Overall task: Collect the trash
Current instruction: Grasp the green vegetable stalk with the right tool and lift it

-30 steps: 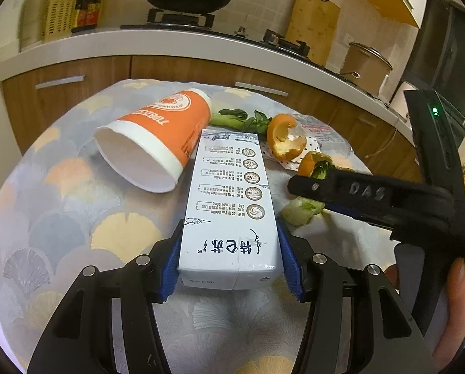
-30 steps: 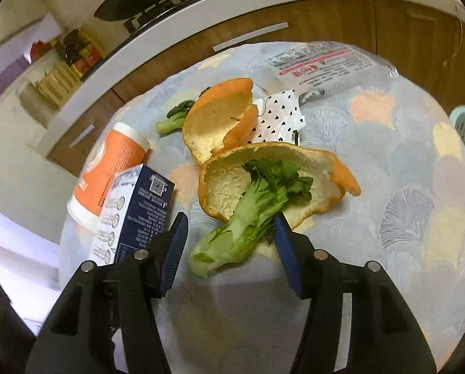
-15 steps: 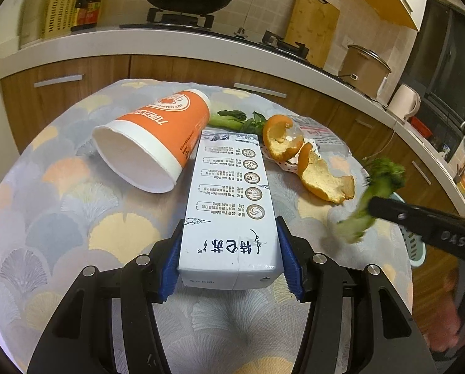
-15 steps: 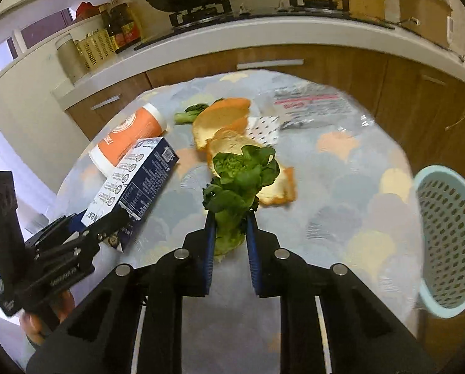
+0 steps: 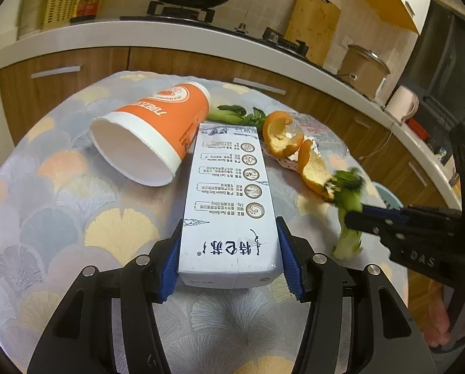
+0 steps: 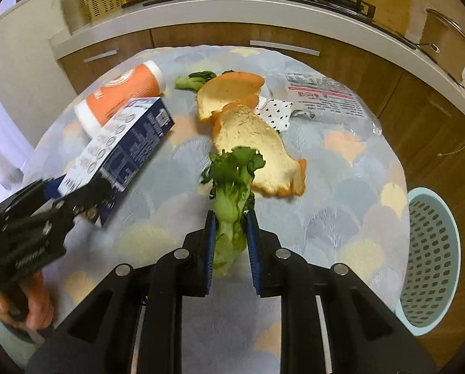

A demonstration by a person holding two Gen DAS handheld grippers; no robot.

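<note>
Orange peel pieces, an orange paper cup on its side and a clear printed wrapper crowded the frame's centre. The right gripper, angled downward, had just closed on a green vegetable stalk lifted off the round patterned table. The left gripper clamped a white-and-blue carton. A pale blue perforated basket sat past the table's right edge.

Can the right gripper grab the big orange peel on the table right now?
Probably not yet. The right gripper has its jaws shut on a green leafy vegetable stalk, so they are full. The curled orange peel lies uncovered just ahead on the table.
</note>
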